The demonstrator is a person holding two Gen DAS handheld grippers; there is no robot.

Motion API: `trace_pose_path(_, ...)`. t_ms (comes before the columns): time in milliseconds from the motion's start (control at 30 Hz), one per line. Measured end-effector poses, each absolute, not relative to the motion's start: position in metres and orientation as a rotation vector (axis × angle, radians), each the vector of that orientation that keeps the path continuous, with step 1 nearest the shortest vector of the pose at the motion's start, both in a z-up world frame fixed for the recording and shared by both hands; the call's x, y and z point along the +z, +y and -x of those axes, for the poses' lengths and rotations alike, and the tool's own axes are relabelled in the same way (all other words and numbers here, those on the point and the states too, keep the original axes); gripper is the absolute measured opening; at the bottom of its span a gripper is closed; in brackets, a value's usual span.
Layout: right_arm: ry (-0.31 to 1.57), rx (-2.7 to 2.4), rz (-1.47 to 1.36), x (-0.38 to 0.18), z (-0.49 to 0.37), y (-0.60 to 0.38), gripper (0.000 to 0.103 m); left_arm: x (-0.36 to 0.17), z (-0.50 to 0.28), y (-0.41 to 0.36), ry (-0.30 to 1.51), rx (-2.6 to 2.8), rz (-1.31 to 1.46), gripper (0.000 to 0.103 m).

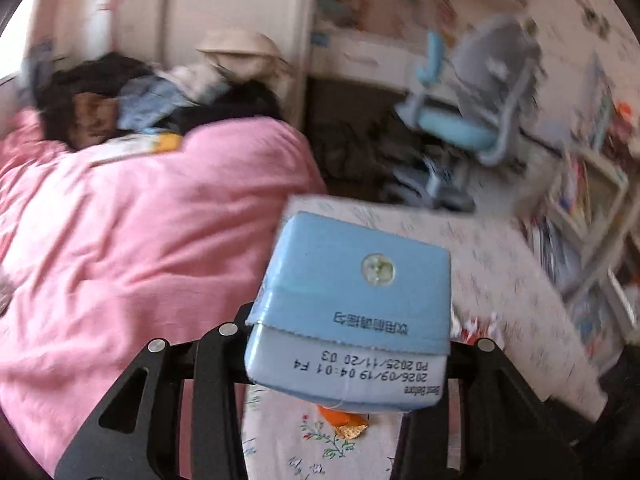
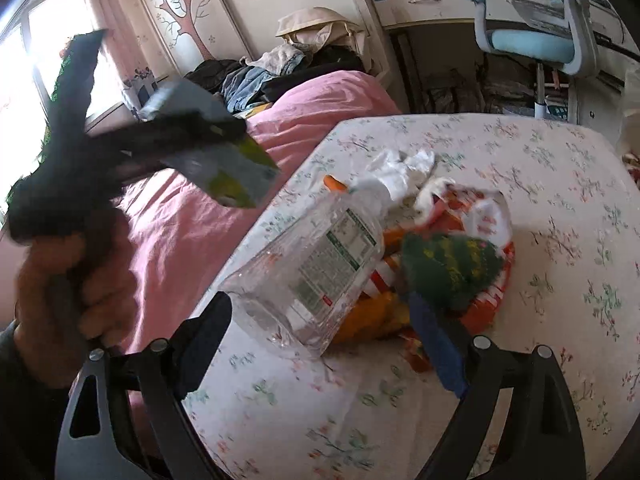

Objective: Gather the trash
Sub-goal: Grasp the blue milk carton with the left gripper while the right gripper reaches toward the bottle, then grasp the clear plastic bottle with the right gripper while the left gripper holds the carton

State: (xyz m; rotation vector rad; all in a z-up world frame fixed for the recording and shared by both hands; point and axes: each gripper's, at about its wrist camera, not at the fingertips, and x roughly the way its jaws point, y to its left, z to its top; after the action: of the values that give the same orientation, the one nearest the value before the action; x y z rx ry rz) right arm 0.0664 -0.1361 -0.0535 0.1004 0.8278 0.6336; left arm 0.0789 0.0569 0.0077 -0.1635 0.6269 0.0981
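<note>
Left gripper (image 1: 348,344) pinches blue drink carton (image 1: 352,304), lifted above floral sheet (image 1: 496,264) | right gripper (image 2: 320,332) spread around clear plastic bottle (image 2: 316,268) lying on wrapper pile (image 2: 472,240) | advice: close squarely mid-body, gently; bottle likely slips or crumples.

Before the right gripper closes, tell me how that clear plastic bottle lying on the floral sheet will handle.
The clear plastic bottle looks empty, so probably light. It lies on its side between the right gripper fingers, so it may roll or skid on the floral sheet. Its thin, glossy walls will likely dent and could slip.
</note>
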Motion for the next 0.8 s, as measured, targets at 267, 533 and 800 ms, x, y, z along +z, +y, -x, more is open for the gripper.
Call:
trace_pose_path(267, 0.912, 0.54, 0.106, -0.072, -0.081, -0.096, 0.076, 0.043, -0.011, 0.089, 0.509, 0.205, 0.34, 0.039)
trace_pose_path(533, 0.978, 0.556, 0.073, -0.069, -0.081, -0.115, 0.001, 0.042, 0.027, 0.113, 0.511, 0.204, 0.469, 0.039)
trace_pose_path(800, 0.934, 0.616, -0.126, -0.034, -0.067, -0.137, 0.001, 0.031, 0.058, 0.134, 0.508, 0.185, 0.611, 0.039)
